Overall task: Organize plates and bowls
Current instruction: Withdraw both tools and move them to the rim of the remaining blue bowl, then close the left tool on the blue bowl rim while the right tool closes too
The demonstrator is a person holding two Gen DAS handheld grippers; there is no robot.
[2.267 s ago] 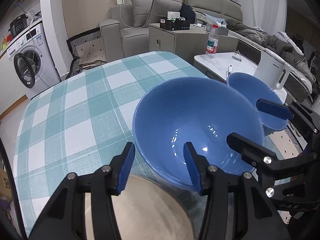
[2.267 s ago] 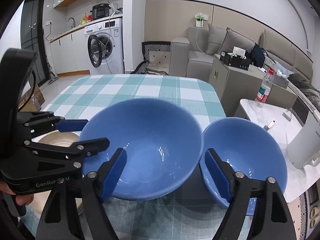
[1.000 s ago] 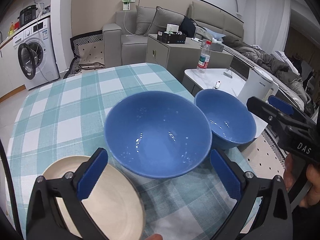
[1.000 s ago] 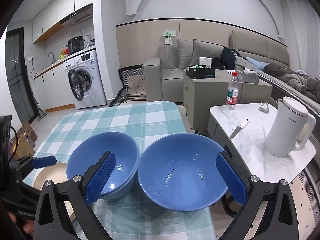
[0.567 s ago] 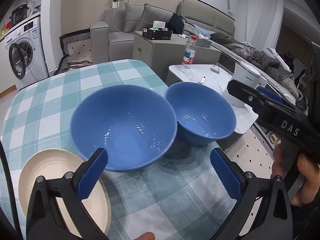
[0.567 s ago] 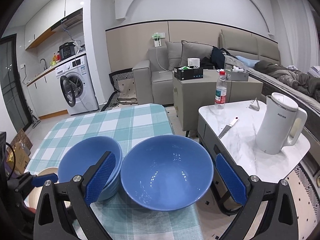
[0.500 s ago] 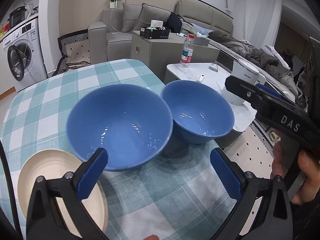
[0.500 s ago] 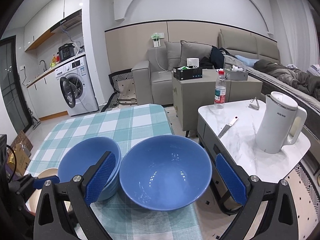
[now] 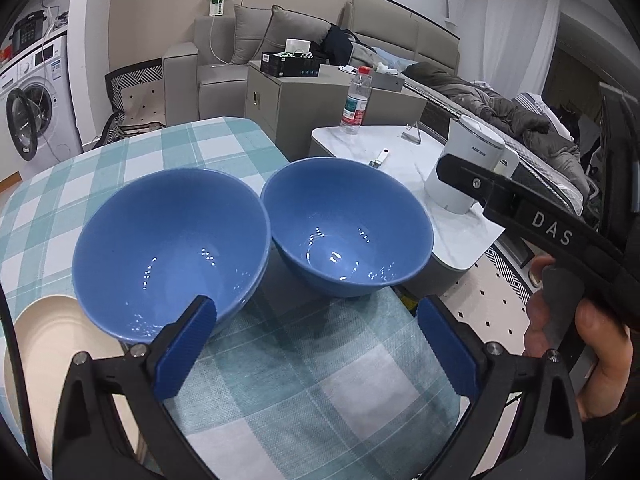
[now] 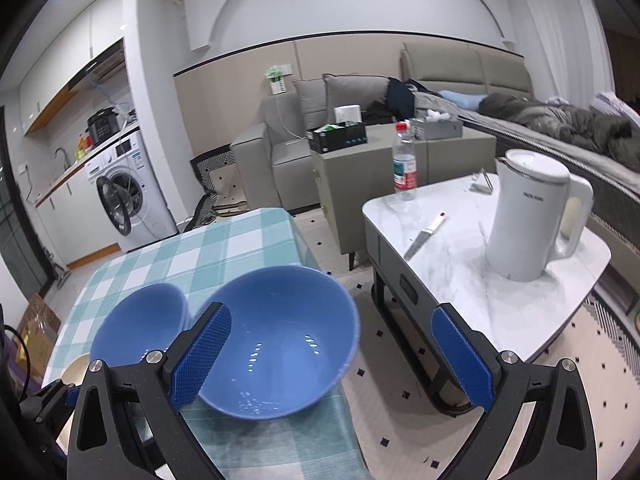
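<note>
Two blue bowls (image 9: 172, 240) (image 9: 348, 228) are sitting rim to rim on the checked table (image 9: 312, 380), a cream plate (image 9: 52, 352) at eight o'clock; left gripper (image 9: 316, 348) and right gripper (image 10: 332, 352) are hovering wide-fingered, holding nothing.

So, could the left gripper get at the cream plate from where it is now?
Probably yes. The left gripper is open and empty above the tablecloth, and the cream plate lies just to its left. The nearer blue bowl appears to overlap the plate's far edge, but the near rim looks clear.
</note>
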